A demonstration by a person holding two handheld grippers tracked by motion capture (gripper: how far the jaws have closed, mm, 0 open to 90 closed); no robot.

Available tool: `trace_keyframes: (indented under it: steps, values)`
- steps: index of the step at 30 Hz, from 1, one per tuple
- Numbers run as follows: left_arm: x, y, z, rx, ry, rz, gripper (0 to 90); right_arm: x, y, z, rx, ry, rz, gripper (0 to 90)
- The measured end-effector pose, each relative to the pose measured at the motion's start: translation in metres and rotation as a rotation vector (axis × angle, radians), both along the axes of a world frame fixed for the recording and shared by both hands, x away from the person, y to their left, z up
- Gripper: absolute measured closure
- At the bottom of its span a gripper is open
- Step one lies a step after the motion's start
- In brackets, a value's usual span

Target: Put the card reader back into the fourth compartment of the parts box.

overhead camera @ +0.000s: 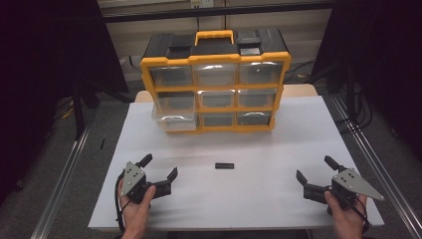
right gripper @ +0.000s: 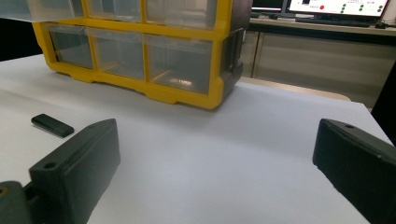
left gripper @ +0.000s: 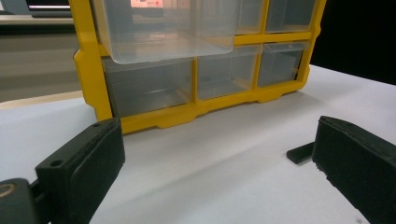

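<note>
A yellow and black organizer [overhead camera: 215, 82] with clear drawers stands at the back of the white table [overhead camera: 278, 149]; I also see the organizer [left gripper: 187, 112] [right gripper: 140, 88] in both gripper views. Its middle-left drawer [overhead camera: 173, 110] [left gripper: 163, 32] is pulled out. A small flat black piece [overhead camera: 224, 166] [right gripper: 52, 125] [left gripper: 300, 152] lies on the table midway between the hands. My left gripper [overhead camera: 158, 167] [left gripper: 215, 168] rests near the front left, open with nothing between its jaws. My right gripper [overhead camera: 315, 170] [right gripper: 215, 163] rests near the front right, open and empty too.
Metal rails [overhead camera: 64, 174] run along both sides of the table. Behind the organizer is a low wall with cables on the floor. In the right gripper view a desk with monitors [right gripper: 336, 7] stands beyond the table's far edge.
</note>
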State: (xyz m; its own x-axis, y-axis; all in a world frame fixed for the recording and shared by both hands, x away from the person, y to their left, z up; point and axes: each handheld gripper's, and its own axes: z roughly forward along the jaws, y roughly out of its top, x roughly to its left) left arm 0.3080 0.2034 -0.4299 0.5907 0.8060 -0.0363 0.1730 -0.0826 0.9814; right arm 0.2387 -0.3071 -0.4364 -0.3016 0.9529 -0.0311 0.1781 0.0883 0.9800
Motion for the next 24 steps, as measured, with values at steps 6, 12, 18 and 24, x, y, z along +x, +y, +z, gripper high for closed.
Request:
trace_keyframes:
  steps: [6,12,18,24]
  values:
    - [0.005,-0.001,0.002,0.003,0.003,-0.023,2.3,0.000,0.000,-0.001,0.005,0.010,0.004,0.7]
    - [0.007,-0.006,0.003,0.006,0.003,-0.035,2.4,0.001,0.000,-0.002,0.017,0.024,0.015,0.7]
    - [0.009,-0.013,0.004,0.018,0.026,-0.087,2.8,0.002,0.000,-0.002,0.020,0.024,0.025,0.7]
    - [0.011,-0.018,0.006,0.010,0.061,-0.129,3.6,0.002,0.001,-0.002,0.024,0.025,0.033,0.8]
